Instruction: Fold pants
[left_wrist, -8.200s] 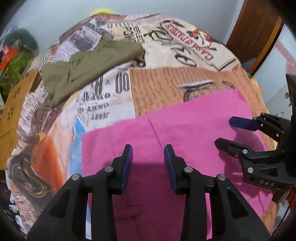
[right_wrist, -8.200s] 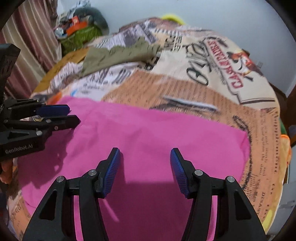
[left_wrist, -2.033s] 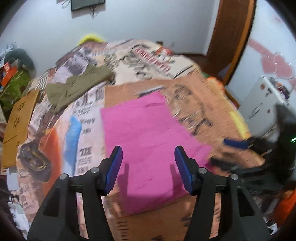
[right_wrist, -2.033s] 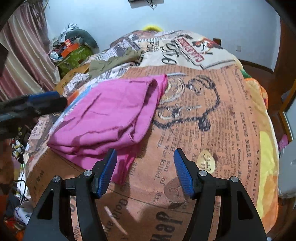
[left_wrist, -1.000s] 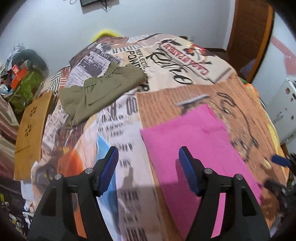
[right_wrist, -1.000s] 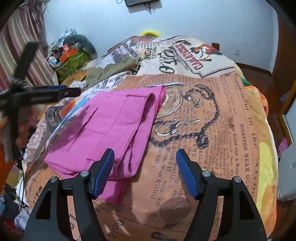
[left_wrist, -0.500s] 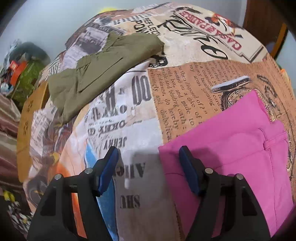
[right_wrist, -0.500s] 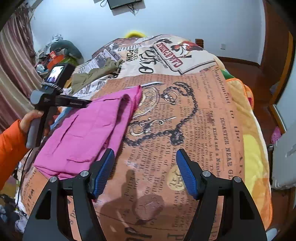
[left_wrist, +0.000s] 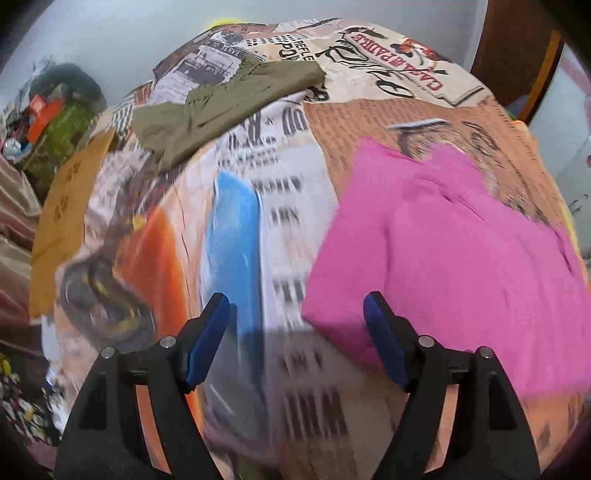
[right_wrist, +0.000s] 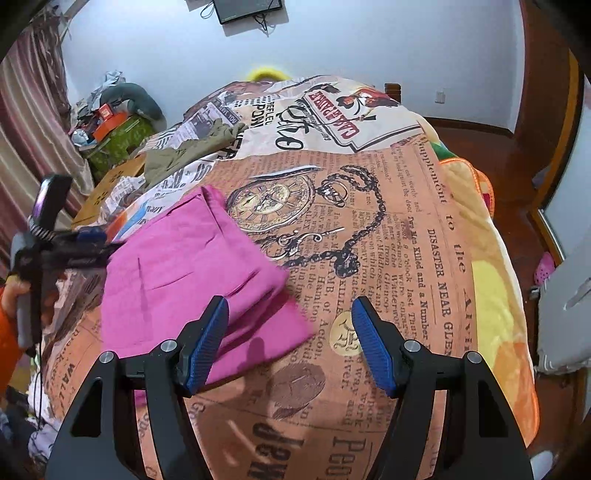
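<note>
The pink pants (left_wrist: 443, 251) lie folded in a flat stack on the newspaper-print bedspread (left_wrist: 288, 229). They also show in the right wrist view (right_wrist: 184, 273), left of centre. My left gripper (left_wrist: 295, 339) is open and empty, hovering just left of the pants' near left corner; it also shows at the left edge of the right wrist view (right_wrist: 88, 236). My right gripper (right_wrist: 288, 339) is open and empty, above the bedspread (right_wrist: 388, 258) at the pants' right near corner.
Olive-green pants (left_wrist: 229, 103) lie at the far left of the bed, also in the right wrist view (right_wrist: 184, 151). A wooden board (left_wrist: 70, 206) leans at the bed's left side. Clutter (right_wrist: 110, 122) sits in the far left corner. A white cabinet (right_wrist: 569, 314) stands on the right.
My left gripper has pulled back and to the left, so the pink pants now sit to its right. My right gripper has shifted a little nearer the pants' right corner. Both stayed open.
</note>
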